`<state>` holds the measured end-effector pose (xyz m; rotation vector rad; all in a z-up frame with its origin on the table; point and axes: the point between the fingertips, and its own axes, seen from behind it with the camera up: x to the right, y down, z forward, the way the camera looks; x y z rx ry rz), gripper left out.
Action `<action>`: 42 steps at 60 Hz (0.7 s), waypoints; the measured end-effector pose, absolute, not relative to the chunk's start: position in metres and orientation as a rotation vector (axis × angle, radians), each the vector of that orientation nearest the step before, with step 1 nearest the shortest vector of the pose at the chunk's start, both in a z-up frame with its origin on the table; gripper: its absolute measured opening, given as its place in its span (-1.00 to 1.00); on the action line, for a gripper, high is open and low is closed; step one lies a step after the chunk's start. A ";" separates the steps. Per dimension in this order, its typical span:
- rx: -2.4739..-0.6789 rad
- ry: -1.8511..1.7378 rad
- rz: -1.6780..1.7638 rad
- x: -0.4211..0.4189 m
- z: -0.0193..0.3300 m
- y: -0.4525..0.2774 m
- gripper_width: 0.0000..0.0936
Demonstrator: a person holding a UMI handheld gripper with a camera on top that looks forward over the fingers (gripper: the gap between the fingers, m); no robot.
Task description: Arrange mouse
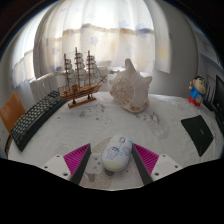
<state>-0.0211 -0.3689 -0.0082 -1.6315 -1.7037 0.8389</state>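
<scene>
Black keys of a keyboard (35,114) lie at my far left on the pale tabletop (100,125), angled away from me. Right of it stands a wooden model ship (80,78) with tall masts, and beside that a large pale conch shell (129,85). My jaws (116,159) are spread, pink pads (77,157) facing inward, and the white mouse (117,153) sits on the tabletop between them with a gap on each side. Nothing stands between the mouse and the shell beyond it. Further right, a small figurine (197,93) stands near the window, and a dark mouse mat (200,133) lies at the far right.
</scene>
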 end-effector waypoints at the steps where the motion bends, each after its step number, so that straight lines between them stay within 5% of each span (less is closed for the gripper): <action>1: -1.630 -1.707 0.841 -0.024 -0.008 -0.370 0.84; 11: -1.605 -1.751 0.853 -0.043 -0.012 -0.376 0.72; 20: -1.590 -1.749 0.831 -0.049 -0.014 -0.364 0.04; 29: -1.533 -1.795 0.840 -0.052 -0.008 -0.363 -0.09; 42: -1.511 -1.717 0.944 -0.062 0.100 -0.310 -0.16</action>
